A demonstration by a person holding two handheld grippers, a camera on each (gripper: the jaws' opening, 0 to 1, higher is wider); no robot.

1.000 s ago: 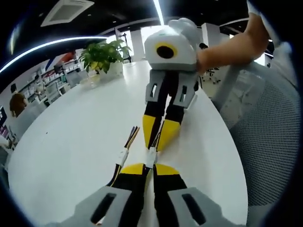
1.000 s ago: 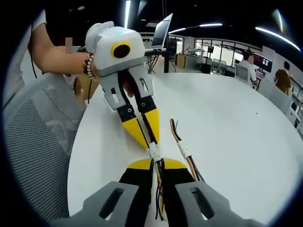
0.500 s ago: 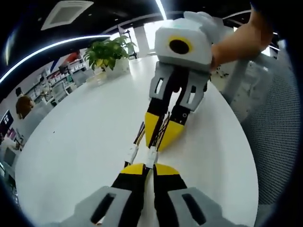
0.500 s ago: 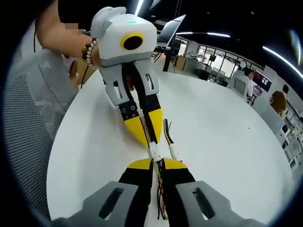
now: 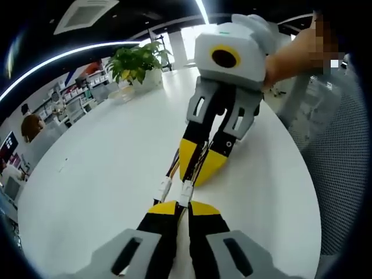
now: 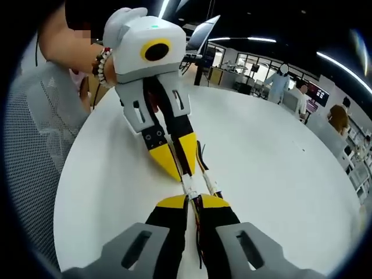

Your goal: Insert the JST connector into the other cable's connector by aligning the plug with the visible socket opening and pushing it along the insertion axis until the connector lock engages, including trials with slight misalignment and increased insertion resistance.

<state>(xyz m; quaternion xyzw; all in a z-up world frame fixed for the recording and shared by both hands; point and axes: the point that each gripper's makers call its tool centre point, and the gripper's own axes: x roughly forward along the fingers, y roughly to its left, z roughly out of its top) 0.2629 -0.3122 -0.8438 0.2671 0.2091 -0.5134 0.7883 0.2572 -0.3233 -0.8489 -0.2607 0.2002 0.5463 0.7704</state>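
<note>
Over the white bench (image 5: 87, 174), near its edge, both tongs were pinched on cables: left tongs (image 5: 181, 204), right tongs (image 6: 192, 200). The white connector (image 5: 185, 193) sat between their tips, seemingly joined; the lock I couldn't confirm.

White round table (image 5: 104, 174), potted plant (image 5: 135, 63), mesh chair (image 6: 35, 157), open laptop (image 6: 200, 36) behind.
</note>
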